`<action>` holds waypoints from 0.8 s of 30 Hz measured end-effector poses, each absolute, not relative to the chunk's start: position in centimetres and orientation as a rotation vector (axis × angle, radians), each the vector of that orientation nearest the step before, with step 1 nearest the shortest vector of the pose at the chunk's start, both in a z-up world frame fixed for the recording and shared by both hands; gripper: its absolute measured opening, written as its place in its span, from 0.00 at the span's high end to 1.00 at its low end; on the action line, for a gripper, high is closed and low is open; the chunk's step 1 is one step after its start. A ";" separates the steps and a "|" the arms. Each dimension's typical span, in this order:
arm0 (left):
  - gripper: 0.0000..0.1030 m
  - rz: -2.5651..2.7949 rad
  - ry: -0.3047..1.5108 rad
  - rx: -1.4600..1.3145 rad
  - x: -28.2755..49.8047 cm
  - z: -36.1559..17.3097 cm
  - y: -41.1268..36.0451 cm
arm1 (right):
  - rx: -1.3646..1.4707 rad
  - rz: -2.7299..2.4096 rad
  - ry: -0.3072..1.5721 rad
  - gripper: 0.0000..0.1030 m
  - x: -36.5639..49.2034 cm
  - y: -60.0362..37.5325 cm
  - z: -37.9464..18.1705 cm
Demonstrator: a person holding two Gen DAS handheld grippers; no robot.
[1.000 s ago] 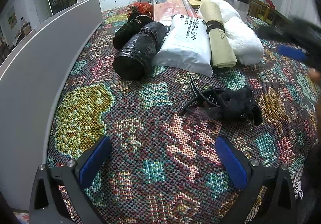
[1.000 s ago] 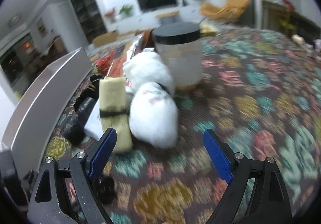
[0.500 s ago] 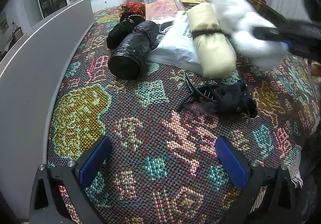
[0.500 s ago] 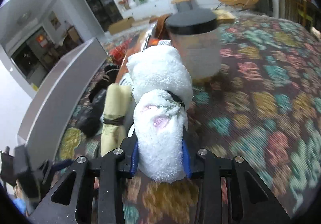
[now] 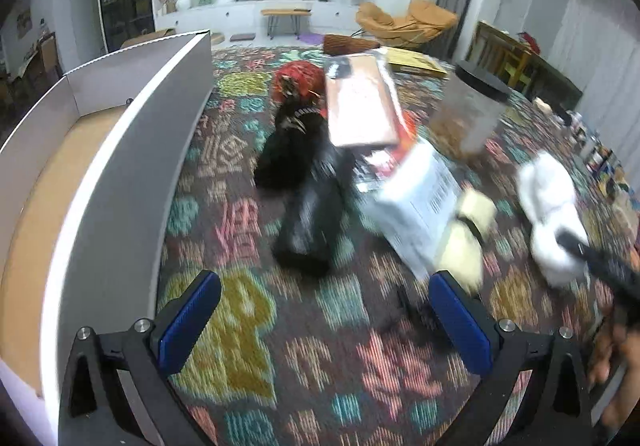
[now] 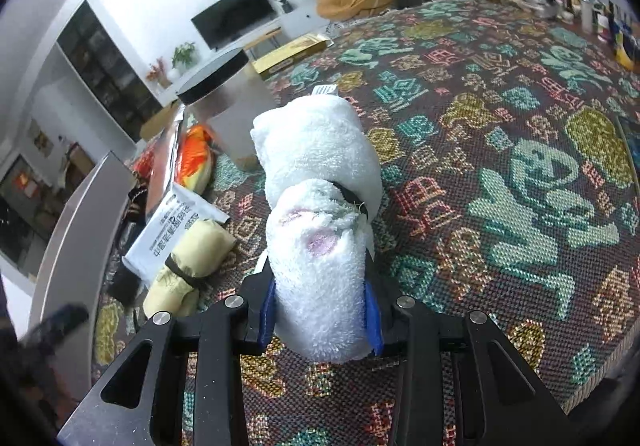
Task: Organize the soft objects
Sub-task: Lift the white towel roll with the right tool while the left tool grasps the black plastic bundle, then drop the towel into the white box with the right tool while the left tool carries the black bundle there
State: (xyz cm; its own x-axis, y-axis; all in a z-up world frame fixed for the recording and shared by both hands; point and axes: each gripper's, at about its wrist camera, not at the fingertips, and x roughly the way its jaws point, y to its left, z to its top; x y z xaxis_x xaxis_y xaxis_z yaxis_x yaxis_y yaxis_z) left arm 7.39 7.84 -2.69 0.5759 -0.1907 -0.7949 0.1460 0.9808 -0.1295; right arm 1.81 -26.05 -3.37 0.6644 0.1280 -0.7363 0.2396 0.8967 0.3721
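White terry, the rolled towel [image 6: 320, 230] sits pinched at its near end between the pads of the right claw [image 6: 320, 320], lifted clear of the patterned tabletop [image 6: 520, 150] with most of its length hanging forward unsupported. That overhang is the likely trouble: a quick swing could let the plush slip from the narrow grip, or the black band round its middle could ride off and let the roll unfurl. Its far tip could also knock the black-lidded jar [image 6: 228, 106] just behind. The left claw [image 5: 320, 320] hangs wide open and empty nearer the grey box [image 5: 120, 174] along the tabletop's left edge. Open cloth lies toward the right edge.
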 end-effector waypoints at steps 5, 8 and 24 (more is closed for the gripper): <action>0.12 -0.185 1.038 -0.070 12.7 -5.3 7.8 | 0.458 -0.071 0.844 0.63 1.7 -25.9 -3.4; 0.43 -0.221 1.096 -0.061 14.4 -7.3 7.3 | 0.456 -0.067 0.842 0.63 1.4 -25.8 -3.4; 0.64 -0.322 0.834 -0.289 5.7 4.3 15.5 | 0.509 0.224 0.759 0.63 1.2 -19.9 3.9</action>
State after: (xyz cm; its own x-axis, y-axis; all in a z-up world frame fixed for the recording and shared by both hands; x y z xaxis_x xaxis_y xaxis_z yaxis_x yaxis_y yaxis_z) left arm 5.72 15.54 4.29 0.6287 -0.3889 -0.6734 0.1651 0.9130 -0.3732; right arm 1.19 -19.90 3.93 0.7093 0.3718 -0.5988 -0.0131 0.8563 0.5163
